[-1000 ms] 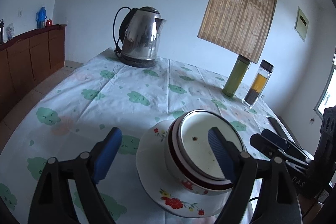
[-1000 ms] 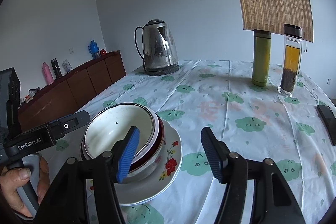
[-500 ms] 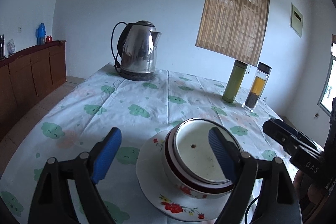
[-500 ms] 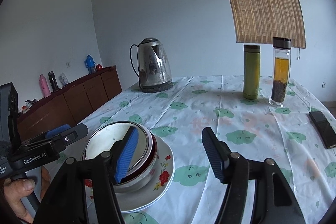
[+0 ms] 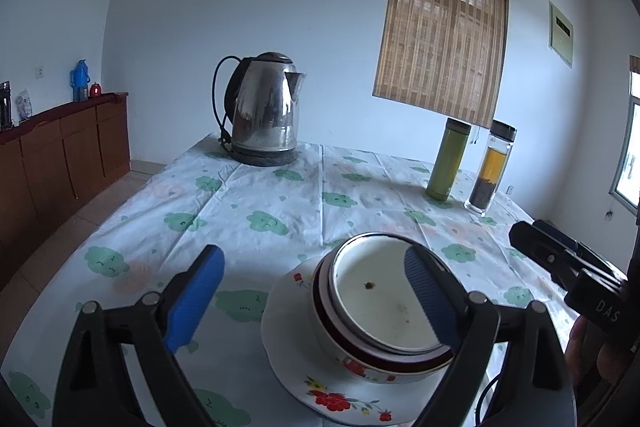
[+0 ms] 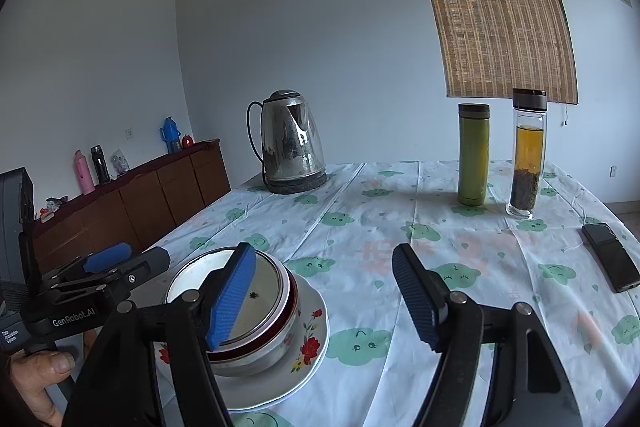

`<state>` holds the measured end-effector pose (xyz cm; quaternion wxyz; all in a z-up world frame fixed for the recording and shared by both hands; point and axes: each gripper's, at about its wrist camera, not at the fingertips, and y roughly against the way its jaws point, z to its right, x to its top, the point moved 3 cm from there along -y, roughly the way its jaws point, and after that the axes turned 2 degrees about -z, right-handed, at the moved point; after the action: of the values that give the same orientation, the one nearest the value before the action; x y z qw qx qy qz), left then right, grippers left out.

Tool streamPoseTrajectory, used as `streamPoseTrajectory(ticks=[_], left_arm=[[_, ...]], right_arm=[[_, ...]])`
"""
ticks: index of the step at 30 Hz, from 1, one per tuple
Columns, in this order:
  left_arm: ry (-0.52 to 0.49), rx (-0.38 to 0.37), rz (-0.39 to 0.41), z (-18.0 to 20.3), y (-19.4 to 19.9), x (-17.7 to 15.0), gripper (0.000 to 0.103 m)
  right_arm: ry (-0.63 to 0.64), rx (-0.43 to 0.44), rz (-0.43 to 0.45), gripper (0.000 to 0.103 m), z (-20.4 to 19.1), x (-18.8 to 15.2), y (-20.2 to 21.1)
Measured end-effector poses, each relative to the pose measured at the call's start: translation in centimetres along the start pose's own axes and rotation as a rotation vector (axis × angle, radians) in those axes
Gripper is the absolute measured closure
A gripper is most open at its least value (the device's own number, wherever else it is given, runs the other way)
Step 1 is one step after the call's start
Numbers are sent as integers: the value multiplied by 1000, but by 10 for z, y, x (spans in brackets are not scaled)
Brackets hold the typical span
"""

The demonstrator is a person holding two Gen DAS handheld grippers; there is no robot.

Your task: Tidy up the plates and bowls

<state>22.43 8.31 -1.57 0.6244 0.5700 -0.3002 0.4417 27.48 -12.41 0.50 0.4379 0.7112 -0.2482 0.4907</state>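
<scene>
Currently both claws hover low over the near edge of the counter [image 6: 460, 239], each pointing forward and slightly down toward the stacked dishes. The left claw [image 5: 316, 291] stands wide with its jaws opening; its right blue pad lies in front of the bowls' rim in the view, yet nothing is pressed between the pads. The right claw [image 6: 324, 291] is spread fairly wide too, jaws opening, with only the patterned cloth between them and the stack off to its left. A hand [image 6: 38, 383] grips the left claw's handle at the lower left of the right wrist view.

Compared with a second ago, both sets of jaws have parted further, and the stack sits a little lower and farther off in both views.

The stack consists of a white plate [image 5: 288, 359] with red flowers printed on its rim, a flowered bowl [image 5: 360, 363] with a dark red band standing on it, and an enamel bowl [image 5: 380, 291] nested inside that; a small dark speck lies on the inner bowl's white bottom. It rests near the front of the counter, well apart from the steel electric kettle [image 5: 264, 111], the green flask [image 6: 473, 155], the glass tea bottle [image 6: 527, 155] and the black phone [image 6: 610, 263].
</scene>
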Motion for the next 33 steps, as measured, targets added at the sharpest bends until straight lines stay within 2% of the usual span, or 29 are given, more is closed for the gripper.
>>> streamPoseTrajectory(ticks=[19, 29, 33], left_arm=[[-12, 6, 17, 0, 2, 2, 7], [-114, 66, 13, 16, 3, 1, 7], [-112, 32, 25, 17, 6, 2, 6]], right_arm=[[2, 2, 1, 30, 0, 1, 2], [24, -13, 1, 30, -4, 0, 0], [27, -18, 3, 30, -3, -1, -1]])
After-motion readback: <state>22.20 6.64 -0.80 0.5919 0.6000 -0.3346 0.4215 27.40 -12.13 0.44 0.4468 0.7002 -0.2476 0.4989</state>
